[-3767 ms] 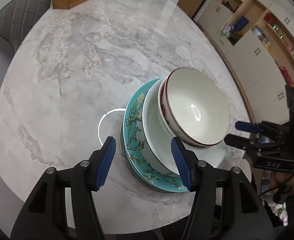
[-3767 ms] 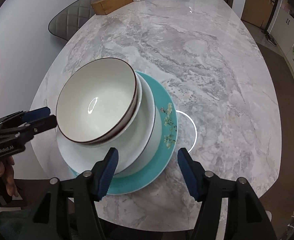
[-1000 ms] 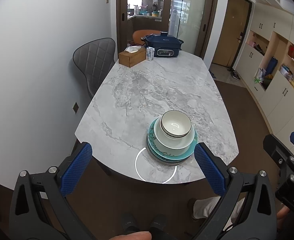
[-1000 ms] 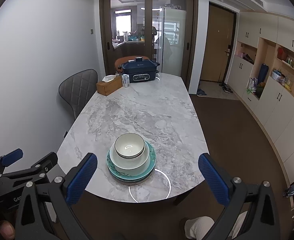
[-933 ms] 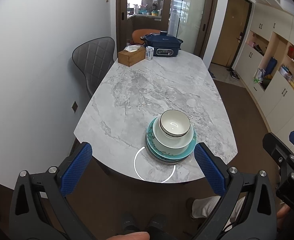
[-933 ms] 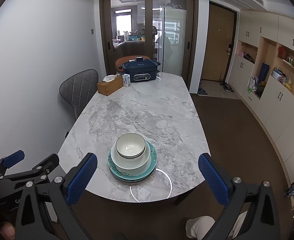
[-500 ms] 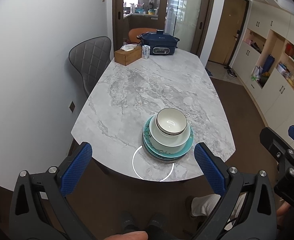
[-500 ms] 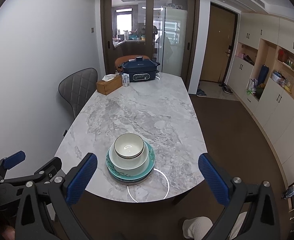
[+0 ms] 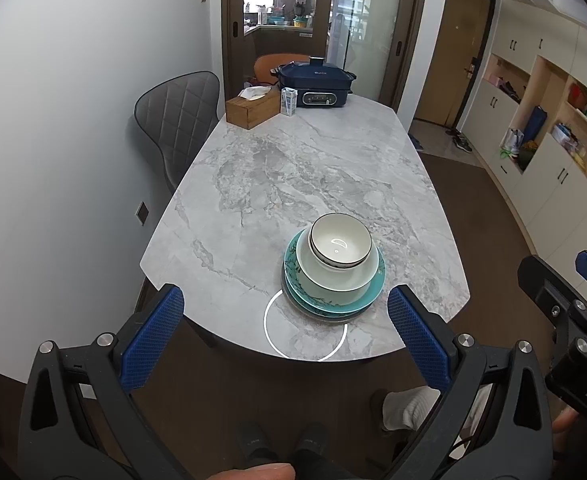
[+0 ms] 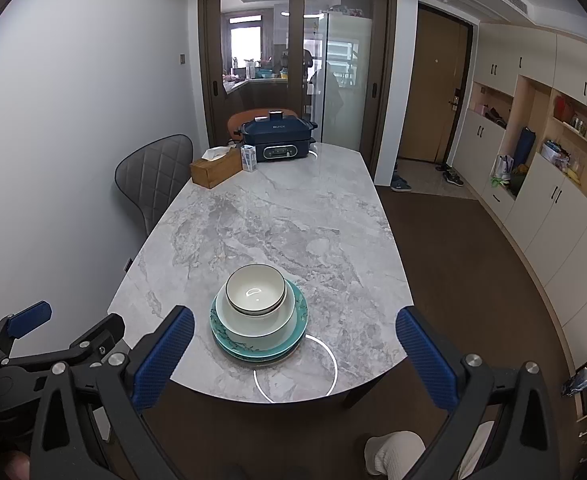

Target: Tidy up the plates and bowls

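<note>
Stacking looks complete: dark-rimmed white ceramic bowl (image 9: 340, 245) nested in larger white bowl (image 9: 335, 276) atop teal floral plate (image 9: 333, 302), near front edge of grey marble table (image 9: 305, 168). Left gripper (image 9: 285, 340) and right gripper (image 10: 295, 354) spread wide, empty, well apart from stack. Nothing visibly left.

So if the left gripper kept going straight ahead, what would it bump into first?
Probably the stack of bowls near the table edge. The open left gripper points that way from off the table, with nothing between them. Depth is hard to judge in this fisheye view.

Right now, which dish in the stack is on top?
The small dark-rimmed bowl. It sits inside the wider white bowl, which rests on the teal plate.
</note>
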Demonstrator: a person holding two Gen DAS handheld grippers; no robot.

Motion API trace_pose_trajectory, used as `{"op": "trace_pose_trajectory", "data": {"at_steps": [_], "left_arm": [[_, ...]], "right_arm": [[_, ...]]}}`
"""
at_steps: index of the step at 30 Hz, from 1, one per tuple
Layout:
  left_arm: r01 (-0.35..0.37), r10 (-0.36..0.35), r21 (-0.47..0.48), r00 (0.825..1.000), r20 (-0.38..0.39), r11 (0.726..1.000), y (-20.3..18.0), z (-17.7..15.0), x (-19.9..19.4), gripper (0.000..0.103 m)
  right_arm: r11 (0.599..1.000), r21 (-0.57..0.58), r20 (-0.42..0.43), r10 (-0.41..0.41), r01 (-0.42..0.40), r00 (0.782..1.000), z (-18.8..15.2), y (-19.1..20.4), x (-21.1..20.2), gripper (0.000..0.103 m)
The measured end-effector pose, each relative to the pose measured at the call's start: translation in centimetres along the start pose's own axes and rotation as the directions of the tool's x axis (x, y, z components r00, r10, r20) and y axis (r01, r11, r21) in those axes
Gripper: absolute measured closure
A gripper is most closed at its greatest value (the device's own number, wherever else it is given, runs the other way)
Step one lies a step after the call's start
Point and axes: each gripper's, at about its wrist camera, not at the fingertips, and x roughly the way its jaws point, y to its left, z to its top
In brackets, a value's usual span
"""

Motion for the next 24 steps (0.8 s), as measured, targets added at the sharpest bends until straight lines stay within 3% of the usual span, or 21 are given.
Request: {"op": "trace_pose_trajectory", "data": {"at_steps": [24], "left_arm": [[0.004,-0.004,0.005,1.0,-0.003,1.0,-0.41,0.01,0.12,0.0]], "right_arm": [[1.0,0.002,-0.004,-0.003,0.003,1.0,-0.11,-0.37,0.11,0.0]]}}
